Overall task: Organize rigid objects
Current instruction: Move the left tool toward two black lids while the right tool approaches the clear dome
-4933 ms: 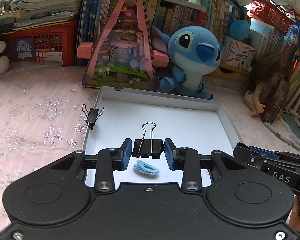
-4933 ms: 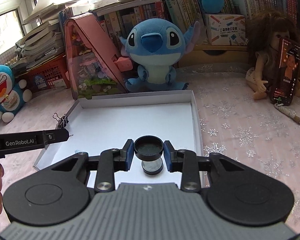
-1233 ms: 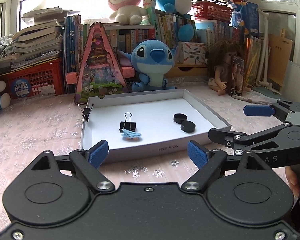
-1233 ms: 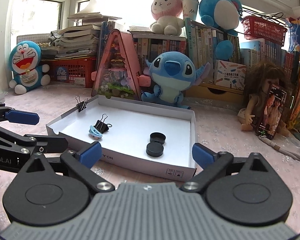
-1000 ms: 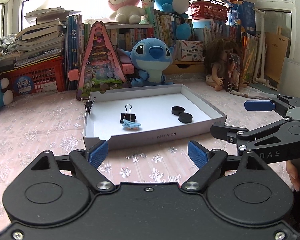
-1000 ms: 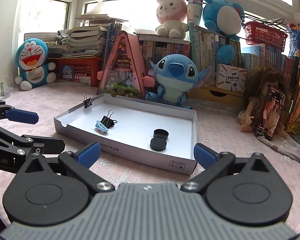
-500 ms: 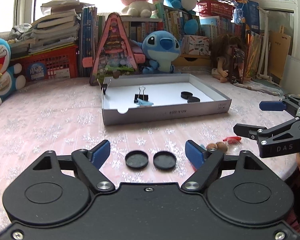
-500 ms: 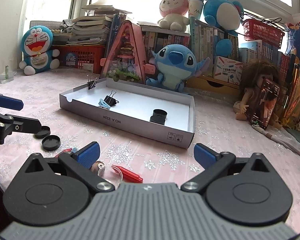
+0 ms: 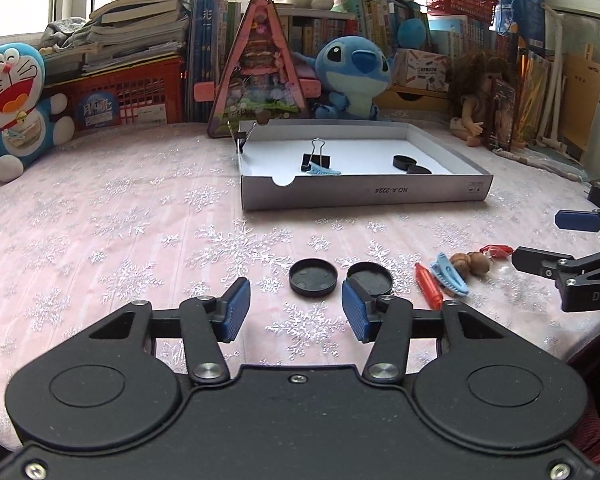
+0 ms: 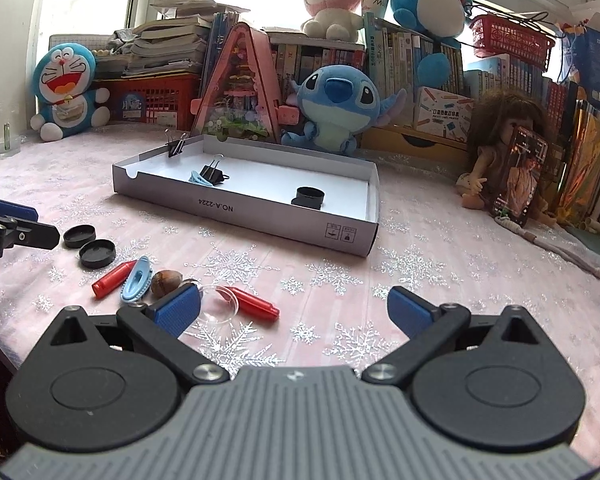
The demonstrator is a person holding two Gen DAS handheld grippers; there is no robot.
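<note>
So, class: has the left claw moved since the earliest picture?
Yes. The left claw has pulled back out of the tray; it now sits open before two caps on the cloth.

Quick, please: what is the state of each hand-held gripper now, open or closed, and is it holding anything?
Left hand-held gripper: open, holding nothing.
Right hand-held gripper: open wide, holding nothing.

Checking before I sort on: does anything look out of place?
Yes: a binder clip is clamped on the white box rim's far left corner, not lying inside like the other clip.
</note>
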